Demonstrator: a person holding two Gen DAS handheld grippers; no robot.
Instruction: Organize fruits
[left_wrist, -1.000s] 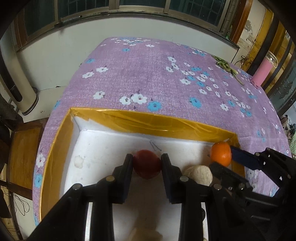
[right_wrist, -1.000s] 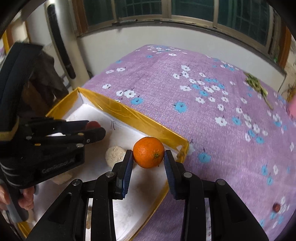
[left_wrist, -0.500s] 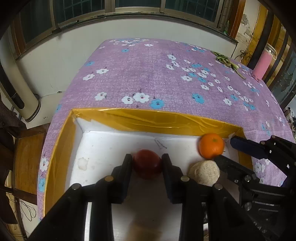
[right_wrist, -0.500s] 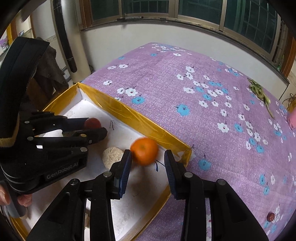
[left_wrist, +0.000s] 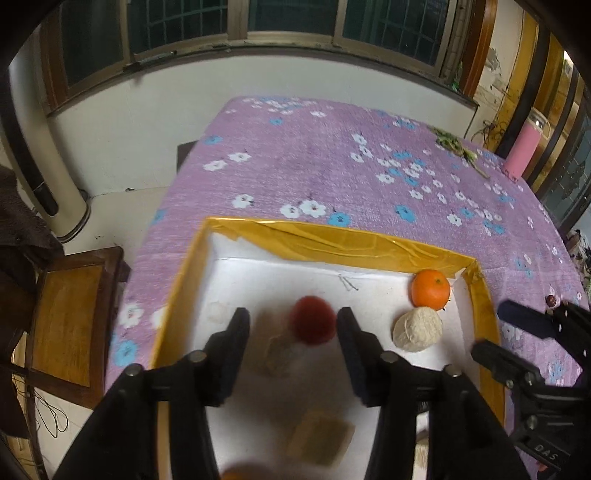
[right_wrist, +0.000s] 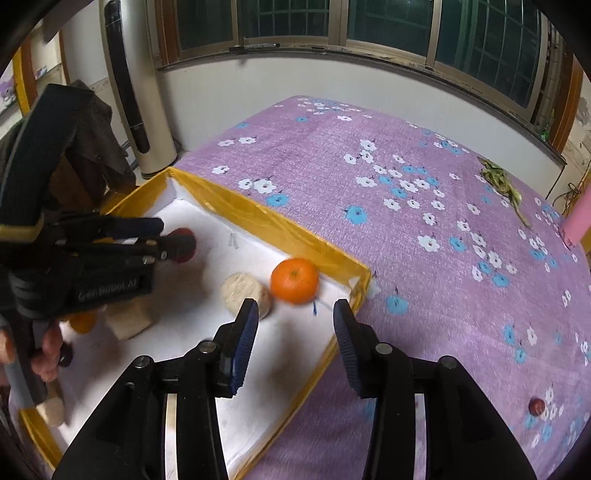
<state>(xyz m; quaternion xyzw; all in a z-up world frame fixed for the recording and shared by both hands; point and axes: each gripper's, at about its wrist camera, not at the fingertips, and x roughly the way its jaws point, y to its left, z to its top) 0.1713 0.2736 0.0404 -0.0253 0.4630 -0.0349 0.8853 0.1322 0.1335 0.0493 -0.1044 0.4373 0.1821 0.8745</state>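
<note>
Both hand-held grippers have just spread apart, releasing red fruit (left_wrist: 313, 325) and orange (right_wrist: 294, 280) into tray (left_wrist: 332, 243).

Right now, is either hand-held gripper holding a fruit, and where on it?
Neither. The left hand-held gripper has just opened off the round red fruit; the right hand-held gripper has opened off the round orange.

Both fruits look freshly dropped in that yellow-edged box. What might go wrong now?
The red fruit is blurred, with the left tool just opened around it; it may roll across the box's smooth white floor. The orange sits ahead of the right tool, also just opened, near the taped corner; a nudge could bump it into the pale ball.
</note>
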